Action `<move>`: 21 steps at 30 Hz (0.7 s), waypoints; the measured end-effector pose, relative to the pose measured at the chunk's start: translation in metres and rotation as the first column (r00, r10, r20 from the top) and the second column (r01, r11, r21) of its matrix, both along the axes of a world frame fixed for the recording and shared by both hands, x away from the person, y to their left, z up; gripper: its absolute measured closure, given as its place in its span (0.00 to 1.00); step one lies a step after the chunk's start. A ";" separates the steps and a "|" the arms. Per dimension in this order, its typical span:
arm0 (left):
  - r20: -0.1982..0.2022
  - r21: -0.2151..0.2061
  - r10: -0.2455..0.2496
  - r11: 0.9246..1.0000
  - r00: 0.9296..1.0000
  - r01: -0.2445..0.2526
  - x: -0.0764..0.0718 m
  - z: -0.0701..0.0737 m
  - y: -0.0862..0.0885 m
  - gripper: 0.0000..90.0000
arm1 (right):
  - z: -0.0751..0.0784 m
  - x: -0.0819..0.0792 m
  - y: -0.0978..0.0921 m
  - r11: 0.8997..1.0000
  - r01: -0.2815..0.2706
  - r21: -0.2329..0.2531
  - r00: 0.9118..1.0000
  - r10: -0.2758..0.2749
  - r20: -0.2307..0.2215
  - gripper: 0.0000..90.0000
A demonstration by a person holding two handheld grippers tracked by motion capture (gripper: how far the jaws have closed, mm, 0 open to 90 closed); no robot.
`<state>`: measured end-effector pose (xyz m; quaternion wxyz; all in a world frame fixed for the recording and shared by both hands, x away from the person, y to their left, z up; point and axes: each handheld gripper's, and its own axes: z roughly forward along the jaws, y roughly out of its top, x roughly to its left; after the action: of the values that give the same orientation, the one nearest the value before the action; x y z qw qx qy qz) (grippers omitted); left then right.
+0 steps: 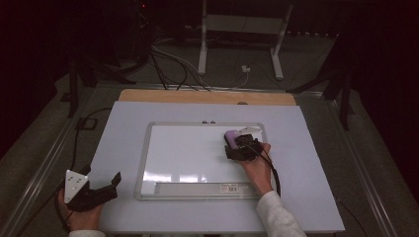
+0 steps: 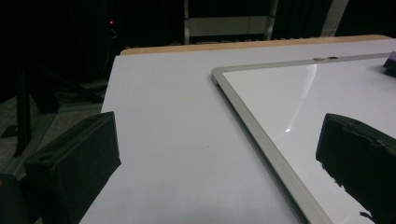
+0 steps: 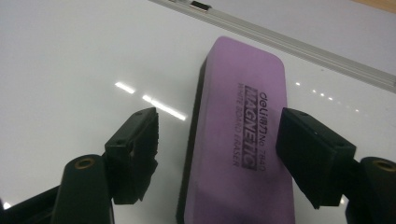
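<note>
the left tongs [image 1: 116,181] sit at the near left corner of the tabletop [image 1: 123,123], held in the person's left hand [image 1: 81,217], with the grey three-cornered plate [image 1: 75,183] on top and a cable trailing off the left edge. their jaws are spread wide and pinch nothing; in the left gripper view the two black jaws stand far apart, one over the bare white tabletop [image 2: 163,116] and the other over the near left part of the whiteboard [image 2: 280,93], whose silver frame [image 2: 252,126] runs between them. the whiteboard [image 1: 188,153] lies flat in the middle of the tabletop, its surface blank and glossy, with a pale strip [image 1: 197,188] along its near edge. farther right, the eraser [image 1: 231,137], purple on top with a dark base, lies flat on the whiteboard near its far right corner, just inside the frame. the right tongs [image 1: 238,145], held in the right hand [image 1: 257,168] with a white sleeve [image 1: 276,217] behind it, are right at the eraser's near end. in the right gripper view the right tongs [image 3: 217,135] are spread, one jaw on each side of the eraser [image 3: 243,121]: the left jaw stands apart from its dark side, and the right jaw is at its purple edge, though i cannot tell whether it touches. the printed top reads "magnetic" and "white board eraser".
</note>
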<state>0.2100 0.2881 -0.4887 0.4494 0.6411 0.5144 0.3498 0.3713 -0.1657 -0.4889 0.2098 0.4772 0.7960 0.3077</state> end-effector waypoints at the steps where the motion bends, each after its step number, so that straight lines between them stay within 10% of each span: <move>1: 0.000 0.001 0.000 1.000 1.000 0.000 0.000 0.000 0.000 0.01 | 0.000 0.000 -0.001 1.000 0.002 -0.001 1.000 -0.002 -0.001 0.33; 21: -0.004 0.004 -0.001 1.000 1.000 0.001 0.000 0.000 0.000 0.01 | 0.000 0.005 -0.012 0.999 0.041 -0.029 0.999 -0.042 -0.019 0.50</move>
<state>0.2102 0.2882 -0.4890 0.4473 0.6430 0.5142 0.3493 0.3768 -0.1774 -0.4887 0.2153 0.4935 0.7923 0.2870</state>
